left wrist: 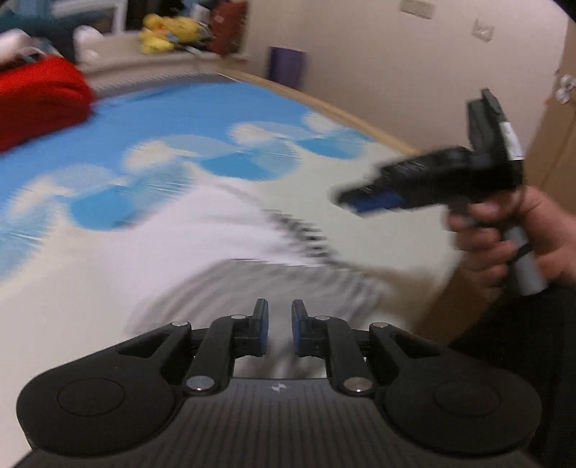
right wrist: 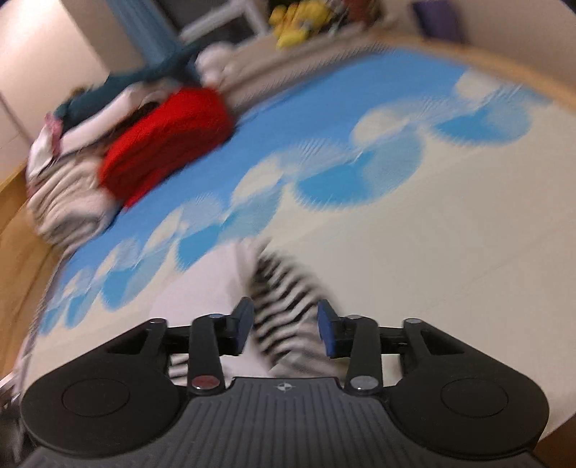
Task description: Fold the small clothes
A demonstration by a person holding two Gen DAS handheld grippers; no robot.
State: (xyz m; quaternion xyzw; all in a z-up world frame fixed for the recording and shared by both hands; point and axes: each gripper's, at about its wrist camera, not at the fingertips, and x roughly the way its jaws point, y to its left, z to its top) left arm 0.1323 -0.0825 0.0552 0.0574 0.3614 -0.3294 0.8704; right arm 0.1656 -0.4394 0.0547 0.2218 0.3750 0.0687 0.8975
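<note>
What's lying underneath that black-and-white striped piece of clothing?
The striped garment lies on a blue-and-cream mat with cloud-like shapes, beside something white. The mat shows all around it. Whatever is directly beneath the fabric is covered, and motion blur hides finer detail.

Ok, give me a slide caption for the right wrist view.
Open right gripper above a striped garment on the blue-and-white mat, red cloth behind.

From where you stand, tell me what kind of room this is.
Probably a bedroom or child's room: a blue-and-white cloud-print sheet over a bed-like surface, a pile of folded clothes, and yellow plush toys on a ledge.
</note>
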